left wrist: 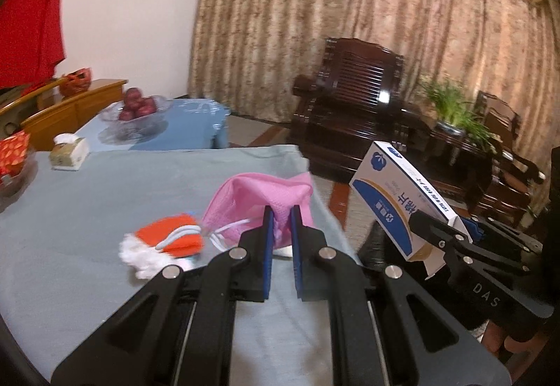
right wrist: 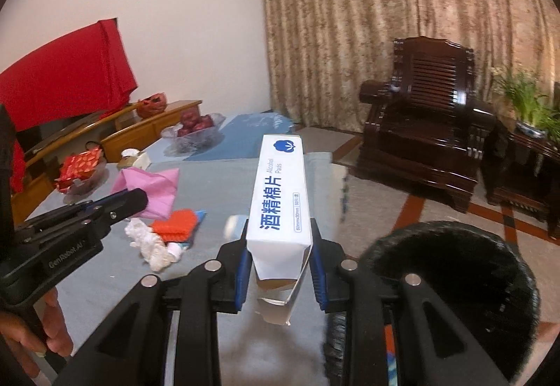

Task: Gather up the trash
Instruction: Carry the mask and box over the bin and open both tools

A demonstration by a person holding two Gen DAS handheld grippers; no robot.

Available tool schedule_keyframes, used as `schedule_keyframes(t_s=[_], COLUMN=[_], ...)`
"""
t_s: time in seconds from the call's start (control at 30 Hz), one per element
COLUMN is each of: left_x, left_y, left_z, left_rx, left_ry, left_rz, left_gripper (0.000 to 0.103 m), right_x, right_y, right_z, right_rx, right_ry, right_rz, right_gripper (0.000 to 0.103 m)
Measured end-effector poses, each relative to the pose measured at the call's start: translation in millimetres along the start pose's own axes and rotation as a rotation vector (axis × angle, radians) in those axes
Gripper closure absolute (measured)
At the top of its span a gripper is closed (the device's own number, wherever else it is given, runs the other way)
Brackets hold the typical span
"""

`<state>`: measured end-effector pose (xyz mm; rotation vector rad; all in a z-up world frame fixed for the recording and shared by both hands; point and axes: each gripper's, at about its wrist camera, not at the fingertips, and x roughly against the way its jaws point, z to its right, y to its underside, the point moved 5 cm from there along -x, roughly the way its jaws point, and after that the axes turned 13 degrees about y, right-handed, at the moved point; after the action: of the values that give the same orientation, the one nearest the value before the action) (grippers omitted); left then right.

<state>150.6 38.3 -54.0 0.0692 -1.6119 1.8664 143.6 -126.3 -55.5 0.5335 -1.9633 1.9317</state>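
My left gripper [left wrist: 282,211] is shut on a pink face mask [left wrist: 245,197] with white ear loops, over the grey tablecloth [left wrist: 105,197]. An orange scrap [left wrist: 175,235] and a crumpled white tissue [left wrist: 140,254] lie on the cloth just left of the mask. My right gripper [right wrist: 279,223] is shut on a white and blue alcohol-pad box [right wrist: 280,183] with its flap open, held lengthwise beyond the table's right edge. In the right wrist view the left gripper [right wrist: 134,200] holds the mask [right wrist: 157,186] above the orange scrap [right wrist: 175,221] and the tissue [right wrist: 150,242].
A tissue box [left wrist: 68,153], a glass bowl of red apples [left wrist: 136,106] and a red patterned packet [left wrist: 14,149] stand at the table's far side. A dark wooden armchair [right wrist: 427,127] and a plant [left wrist: 451,102] stand past the table. A black furry object [right wrist: 451,284] sits low right.
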Motion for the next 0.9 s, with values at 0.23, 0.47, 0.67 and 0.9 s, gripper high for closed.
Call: schedule_keyframes(t_s=[0.23,0.47,0.67,0.9], left_x=[-25,-54,-77,-113], left_y=[4,16,27,40], left_z=[47,93,124,161], left_rx=[-0.042,-0.085,-0.116,-0.135], left_ry=[0.084,0.166,0.225,0.304], left_rz=[-0.024,-0.063,-0.104,-0.165], left_gripper=[0.094,0.094,0.094,0.094], right_x=[13,23,27,25], right_y=[6,19,31,53], right_z=[51,101,140,176], right_rx=[-0.047,-0.092,-0.126,-0.156], right_ry=[0.088,0.179,0.250,0.314], right_rz=[0.004,-0.008,-0.031,-0.073], right_gripper=[0.074,0.074,0.074,0.074])
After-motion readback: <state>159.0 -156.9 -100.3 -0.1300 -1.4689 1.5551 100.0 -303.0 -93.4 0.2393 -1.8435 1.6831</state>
